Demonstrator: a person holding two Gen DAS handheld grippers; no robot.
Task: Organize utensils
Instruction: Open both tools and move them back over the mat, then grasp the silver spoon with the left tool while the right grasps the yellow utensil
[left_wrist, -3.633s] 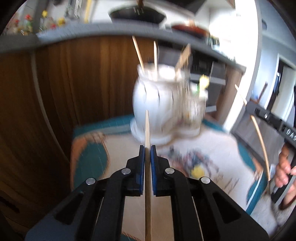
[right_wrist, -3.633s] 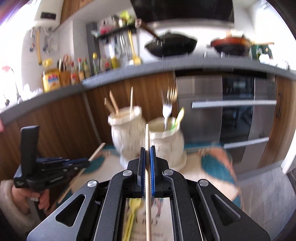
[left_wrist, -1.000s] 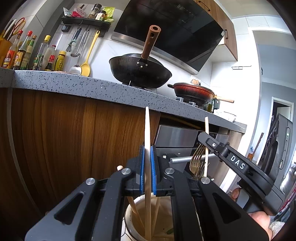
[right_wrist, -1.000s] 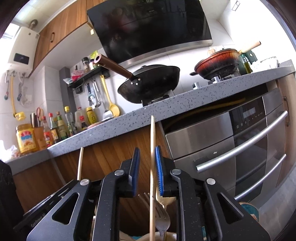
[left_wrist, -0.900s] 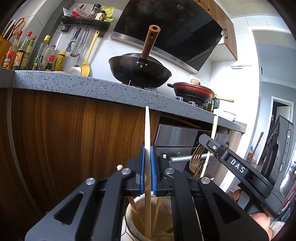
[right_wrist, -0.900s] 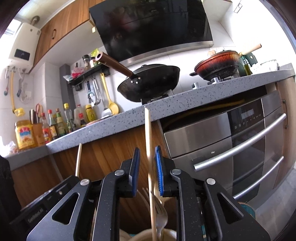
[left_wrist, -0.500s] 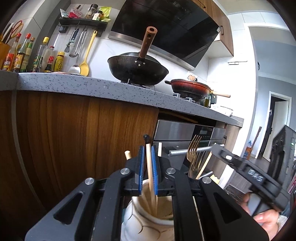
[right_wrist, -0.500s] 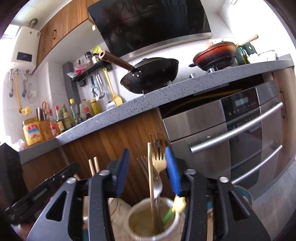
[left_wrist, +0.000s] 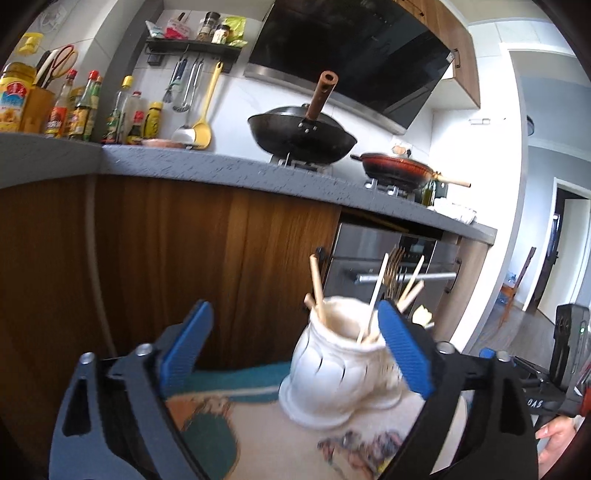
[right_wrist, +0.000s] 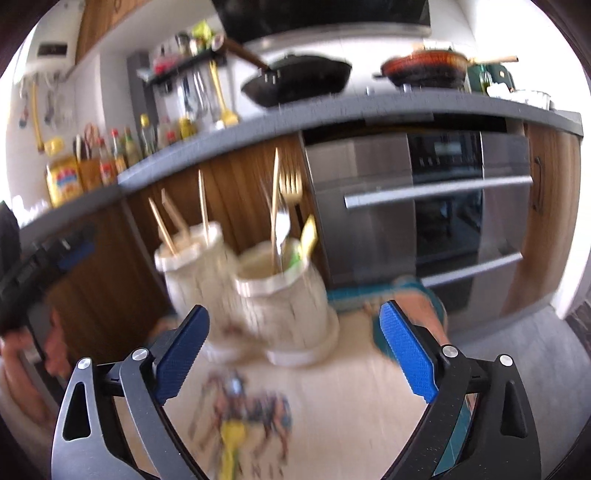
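Note:
Two white ceramic jars stand side by side on a patterned mat. The left jar (left_wrist: 340, 369) (right_wrist: 192, 273) holds several wooden chopsticks (left_wrist: 317, 288). The right jar (right_wrist: 284, 295) holds forks (right_wrist: 290, 188), one chopstick (right_wrist: 274, 206) and a yellow-green utensil. My left gripper (left_wrist: 295, 350) is opening, its jaws wide with nothing between them, and the left jar stands beyond its fingertips. My right gripper (right_wrist: 293, 354) is also opening, wide and empty, a short way back from the right jar. A yellow utensil (right_wrist: 231, 439) lies blurred on the mat near it.
The mat (right_wrist: 351, 387) is beige with a teal border. Behind the jars are a wooden cabinet front (left_wrist: 166, 258), a steel oven (right_wrist: 424, 206) and a grey worktop (left_wrist: 221, 166) with a wok and a pan. A hand (left_wrist: 554, 435) holds the other gripper at the right.
Both grippers let go of their chopsticks, which now stand in the jars. Both sets of jaws went from shut to wide, and both grippers drew back from the jars.

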